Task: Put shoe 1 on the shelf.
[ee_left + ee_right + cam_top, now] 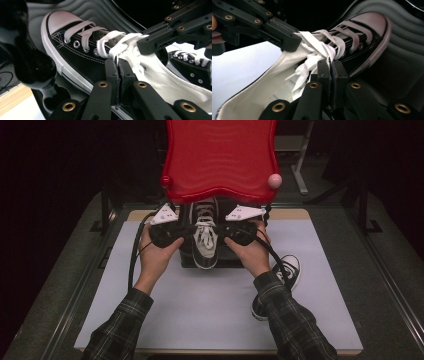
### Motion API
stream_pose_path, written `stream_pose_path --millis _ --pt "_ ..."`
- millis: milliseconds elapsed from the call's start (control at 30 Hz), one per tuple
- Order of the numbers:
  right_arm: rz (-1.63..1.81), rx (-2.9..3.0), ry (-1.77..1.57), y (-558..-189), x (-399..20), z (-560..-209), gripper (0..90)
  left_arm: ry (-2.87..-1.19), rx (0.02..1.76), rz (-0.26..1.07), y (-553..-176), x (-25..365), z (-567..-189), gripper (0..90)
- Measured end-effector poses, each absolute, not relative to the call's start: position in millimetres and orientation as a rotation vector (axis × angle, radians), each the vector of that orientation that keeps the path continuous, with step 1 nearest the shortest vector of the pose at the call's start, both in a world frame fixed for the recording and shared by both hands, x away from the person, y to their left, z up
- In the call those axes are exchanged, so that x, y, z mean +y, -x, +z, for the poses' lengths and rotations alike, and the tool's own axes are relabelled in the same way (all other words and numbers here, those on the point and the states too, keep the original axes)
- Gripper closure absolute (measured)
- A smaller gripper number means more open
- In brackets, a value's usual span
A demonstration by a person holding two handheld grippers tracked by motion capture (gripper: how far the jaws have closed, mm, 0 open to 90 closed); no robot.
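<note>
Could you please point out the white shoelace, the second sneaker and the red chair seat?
white shoelace (204,231), high view, crossed laces.
second sneaker (289,268), high view, its laced top.
red chair seat (220,155), high view, seat middle.

White table (150,315) carries black stand (186,262), loose sneaker (285,275).

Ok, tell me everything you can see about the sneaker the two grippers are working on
The sneaker is a black canvas high-top with a white rubber toe cap, white sole edging, white stitching, metal eyelets and a white lining. It rests on a dark stand, with its toe pointing away from the person under a red tray. Its white laces are threaded through the lower eyelets. The left gripper and right gripper are each shut on a lace near the ankle opening.
</note>
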State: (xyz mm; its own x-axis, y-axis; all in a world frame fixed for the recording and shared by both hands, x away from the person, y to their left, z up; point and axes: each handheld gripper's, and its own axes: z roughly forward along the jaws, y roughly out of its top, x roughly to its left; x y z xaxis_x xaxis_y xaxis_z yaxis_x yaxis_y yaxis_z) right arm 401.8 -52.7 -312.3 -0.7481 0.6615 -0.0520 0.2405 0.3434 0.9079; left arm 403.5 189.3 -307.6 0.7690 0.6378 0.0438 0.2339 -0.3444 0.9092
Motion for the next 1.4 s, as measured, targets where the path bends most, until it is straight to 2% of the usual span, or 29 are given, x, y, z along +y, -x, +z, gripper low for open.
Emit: stream_pose_path --millis 100,133,233,567,767,967,1167,1400 --pt "1.385 2.187 -0.804 -401.8 -49.7 -313.7 84.7 -1.912 0.673 0.49 -402.8 188.8 -309.0 87.3" --pt "1.383 2.183 -0.8 -401.4 -49.1 -313.9 81.0 -1.901 0.673 0.506 -401.1 189.1 -309.4 86.2" --pt "1.404 2.161 -0.818 -396.2 -50.9 -311.5 66.9 -1.888 0.673 0.523 -394.6 190.3 -307.4 75.3" --pt "1.483 2.193 -0.817 -366.2 -70.6 -306.6 49.5 -1.899 0.649 0.454 -355.9 213.6 -303.5 50.9" --pt "1.462 2.239 -0.82 -350.6 -79.6 -324.1 45.2 -1.963 0.66 0.433 -340.8 219.6 -324.9 41.8" --pt "1.411 2.314 -0.823 -346.1 -80.1 -347.4 41.2 -2.015 0.665 0.391 -340.8 214.0 -351.3 36.8" --pt "1.325 2.412 -0.818 -346.7 -68.1 -375.9 38.0 -2.095 0.635 0.395 -344.8 199.5 -365.9 33.8" --pt "1.329 2.42 -0.79 -351.4 -53.4 -381.1 40.1 -2.121 0.617 0.404 -350.4 188.0 -369.9 33.9"
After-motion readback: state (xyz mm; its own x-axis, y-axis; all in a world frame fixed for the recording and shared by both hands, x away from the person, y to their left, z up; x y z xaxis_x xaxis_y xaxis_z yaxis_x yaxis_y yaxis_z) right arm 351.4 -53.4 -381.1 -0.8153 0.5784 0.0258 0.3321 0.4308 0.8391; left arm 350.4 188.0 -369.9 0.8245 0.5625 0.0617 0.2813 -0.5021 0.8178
